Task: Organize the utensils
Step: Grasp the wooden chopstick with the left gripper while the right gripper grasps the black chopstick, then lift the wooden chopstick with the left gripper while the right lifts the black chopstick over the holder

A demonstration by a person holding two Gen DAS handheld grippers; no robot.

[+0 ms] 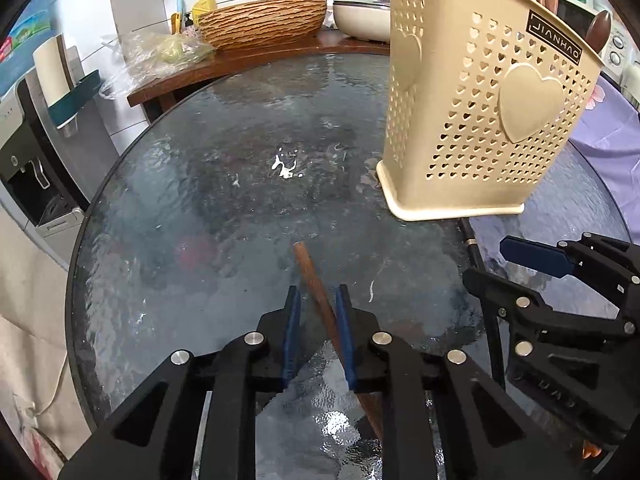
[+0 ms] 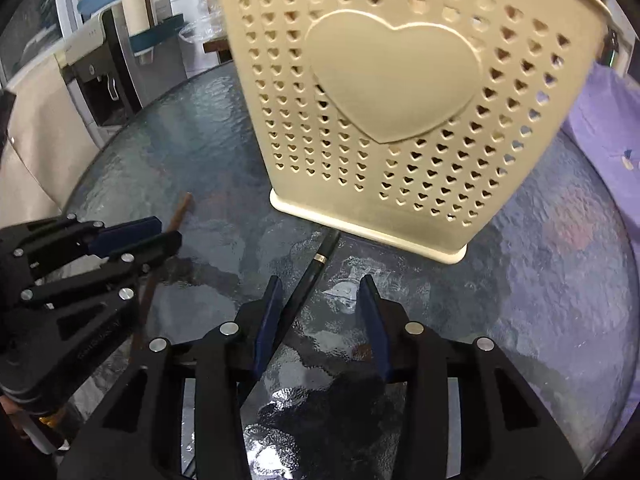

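Note:
In the left wrist view my left gripper (image 1: 317, 294) is low over the glass table (image 1: 192, 168). A brown wooden chopstick (image 1: 310, 268) lies between its blue pads, against the right pad with a gap to the left one. My right gripper (image 2: 320, 286) stands open around a black chopstick with a gold band (image 2: 316, 264), which runs close to its left pad. The black chopstick's tip reaches the foot of a beige heart-patterned utensil holder (image 2: 400, 120) standing just ahead. Each gripper shows in the other's view: the right gripper (image 1: 494, 266), the left gripper (image 2: 168, 232).
A brown spoon end (image 1: 600, 28) sticks out of the utensil holder (image 1: 480, 120). Behind the table a wooden counter carries a ridged wooden bowl (image 1: 264, 20), a white pan (image 1: 360, 20) and a plastic bag (image 1: 160, 52). A water dispenser (image 1: 24, 152) stands left, purple cloth (image 2: 600, 120) right.

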